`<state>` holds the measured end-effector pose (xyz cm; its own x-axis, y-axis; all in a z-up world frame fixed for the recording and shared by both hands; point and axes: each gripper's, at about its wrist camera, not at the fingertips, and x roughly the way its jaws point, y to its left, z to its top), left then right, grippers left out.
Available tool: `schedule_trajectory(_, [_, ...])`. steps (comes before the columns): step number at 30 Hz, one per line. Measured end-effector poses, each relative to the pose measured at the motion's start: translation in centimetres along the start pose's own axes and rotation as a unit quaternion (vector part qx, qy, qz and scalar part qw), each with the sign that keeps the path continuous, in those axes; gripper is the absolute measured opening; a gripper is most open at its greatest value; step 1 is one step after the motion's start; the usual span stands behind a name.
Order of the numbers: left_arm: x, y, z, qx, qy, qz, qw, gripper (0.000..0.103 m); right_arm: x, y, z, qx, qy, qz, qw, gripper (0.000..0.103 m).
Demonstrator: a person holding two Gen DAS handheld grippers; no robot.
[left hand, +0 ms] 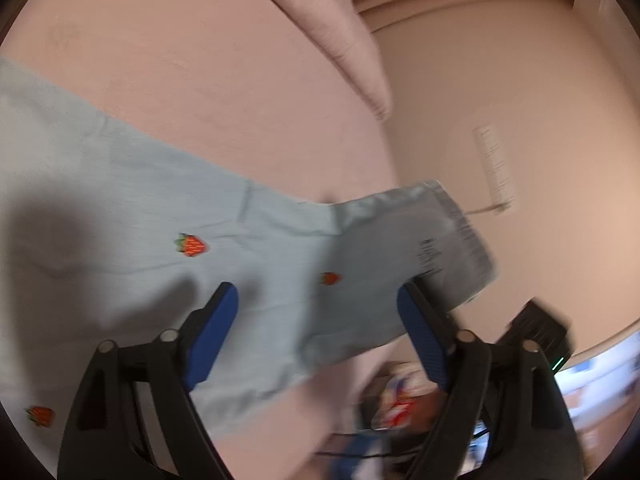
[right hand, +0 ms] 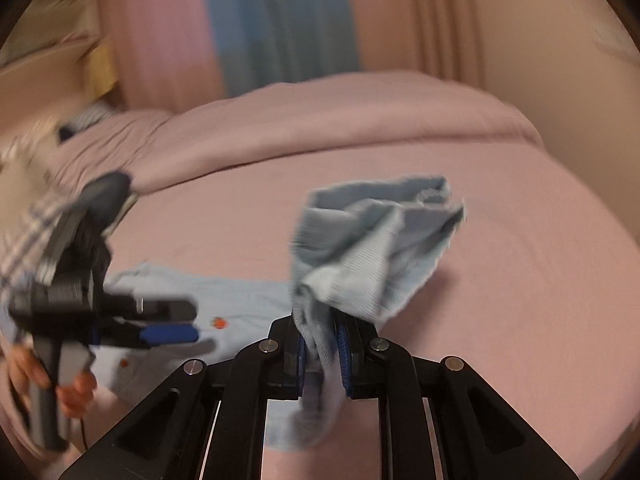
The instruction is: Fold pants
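Note:
Light blue pants point(left hand: 132, 208) with small red strawberries lie on a pink bed point(left hand: 224, 96). My left gripper point(left hand: 316, 304) is open, its blue pads spread just above the cloth, holding nothing. One end of the pants point(left hand: 416, 248) with a label is lifted off the bed. In the right wrist view my right gripper point(right hand: 322, 346) is shut on that bunched end of the pants point(right hand: 372, 248) and holds it above the bed. The rest of the pants point(right hand: 240, 300) lies flat at the left, with the left gripper point(right hand: 168, 322) over it.
A pink duvet point(right hand: 320, 128) is heaped at the far side of the bed point(right hand: 520, 280). Pink and blue curtains point(right hand: 276, 20) hang behind. A pillow point(left hand: 340, 28) lies at the bed's far edge. Blurred clutter point(left hand: 396, 404) sits on the floor beside the bed.

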<state>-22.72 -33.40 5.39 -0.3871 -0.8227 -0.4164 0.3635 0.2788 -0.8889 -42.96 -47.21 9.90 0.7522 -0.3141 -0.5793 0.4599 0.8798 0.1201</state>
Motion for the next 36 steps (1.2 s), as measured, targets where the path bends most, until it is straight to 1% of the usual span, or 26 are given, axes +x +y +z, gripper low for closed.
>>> schedule_trajectory(2, [-0.2, 0.0, -0.2, -0.016, 0.0, -0.031, 0.9994, 0.085, 0.4, 2.2, -0.3, -0.037, -0.003, 0.009, 0.999, 0.017])
schedule_trajectory(5, [-0.7, 0.4, -0.3, -0.034, -0.007, -0.073, 0.9967, 0.087, 1.6, 5.0, -1.3, -0.078, 0.004, 0.031, 0.996, 0.017])
schedule_trajectory(8, [-1.2, 1.1, -0.8, -0.063, -0.02, -0.11, 0.9917, 0.093, 3.0, 6.8, -2.6, -0.103, 0.029, 0.043, 0.993, 0.017])
schedule_trajectory(10, [-1.3, 1.9, -0.9, -0.078, -0.02, -0.106, 0.9911, 0.095, 3.7, 7.6, -3.5, -0.113, 0.045, 0.057, 0.991, 0.017])
schedule_trajectory(15, [-1.1, 3.9, -1.3, -0.111, -0.003, -0.086, 0.9902, 0.095, 4.3, 9.0, -4.7, -0.143, 0.054, 0.067, 0.986, 0.017])
schedule_trajectory(16, [-0.8, 4.2, -1.5, -0.114, 0.006, -0.078, 0.9905, 0.09, 4.3, 9.2, -4.7, -0.15, 0.054, 0.068, 0.985, 0.017])
schedule_trajectory(17, [-0.7, 4.2, -1.5, -0.112, 0.01, -0.065, 0.9916, 0.074, 4.3, 9.5, -4.8, -0.162, 0.053, 0.064, 0.983, 0.017])
schedule_trajectory(18, [-0.8, 4.0, -1.6, -0.101, 0.012, -0.038, 0.9941, 0.065, 4.3, 9.7, -4.9, -0.171, 0.051, 0.058, 0.982, 0.017])
schedule_trajectory(19, [-1.1, 4.0, -1.4, -0.091, 0.01, -0.02, 0.9956, 0.044, 4.3, 9.8, -4.9, -0.177, 0.05, 0.055, 0.981, 0.017])
schedule_trajectory(20, [-1.5, 3.7, -1.5, -0.078, 0.002, -0.003, 0.9969, 0.027, 4.2, 9.9, -4.9, -0.182, 0.049, 0.05, 0.981, 0.017])
schedule_trajectory(23, [-3.4, 3.4, -2.0, -0.044, -0.034, 0.025, 0.9982, 0.009, 3.9, 10.1, -4.6, -0.184, 0.04, 0.057, 0.981, 0.017])
schedule_trajectory(25, [-5.0, 2.8, -2.2, -0.021, -0.064, 0.037, 0.997, 0.009, 3.5, 11.1, -4.5, -0.193, 0.028, 0.062, 0.979, 0.017])
schedule_trajectory(26, [-6.1, 2.6, -2.4, -0.01, -0.079, 0.043, 0.9959, 0.009, 3.8, 12.3, -4.1, -0.202, 0.021, 0.064, 0.977, 0.017])
schedule_trajectory(29, [-7.7, 2.3, -2.4, 0.022, -0.104, 0.085, 0.9907, 0.009, 4.1, 14.7, -4.1, -0.227, 0.013, 0.084, 0.97, 0.017])
schedule_trajectory(33, [-9.0, 4.1, -2.8, 0.015, -0.119, 0.121, 0.9854, 0.009, 5.7, 16.7, -4.9, -0.245, 0.027, 0.11, 0.963, 0.017])
schedule_trajectory(36, [-9.2, 5.5, -3.3, 0.013, -0.116, 0.151, 0.9816, 0.009, 7.0, 17.7, -5.7, -0.257, 0.045, 0.118, 0.958, 0.017])
